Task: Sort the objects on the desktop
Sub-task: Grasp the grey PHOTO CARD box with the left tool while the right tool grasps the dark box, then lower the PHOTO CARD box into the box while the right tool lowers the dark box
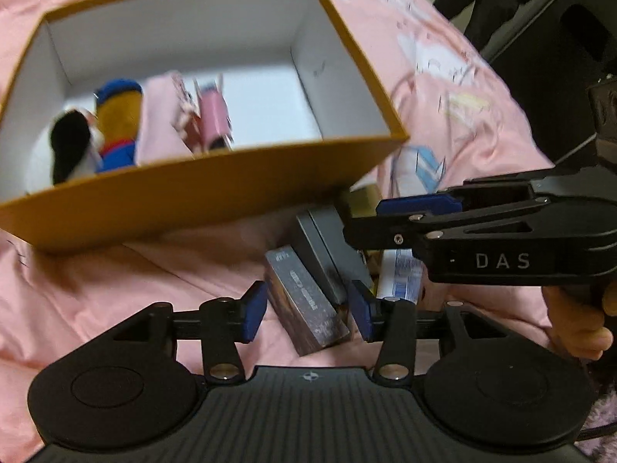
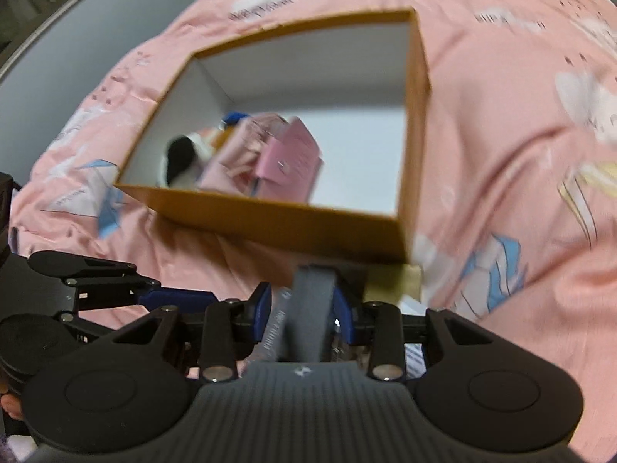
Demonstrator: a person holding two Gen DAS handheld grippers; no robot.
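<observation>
An open orange box with a white inside [image 1: 185, 196] [image 2: 277, 220] lies on the pink bedding. It holds a plush toy [image 1: 112, 131] [image 2: 181, 158], a pink pouch and a pink card packet [image 1: 214, 117] [image 2: 289, 162]. In front of it lie a dark grey box [image 1: 327, 254] and a brown patterned box [image 1: 304, 301]. My left gripper [image 1: 308, 310] is open with its fingers either side of the brown box. My right gripper [image 2: 302, 306] is shut on the dark grey box [image 2: 308, 308]; it also shows in the left wrist view [image 1: 370, 223].
A white and blue packet [image 1: 399, 274] and a pale yellow box [image 2: 393, 281] lie beside the small boxes. Pink printed bedding [image 1: 96, 281] [image 2: 501, 115] covers the whole surface. Dark furniture [image 1: 540, 19] stands at the far right.
</observation>
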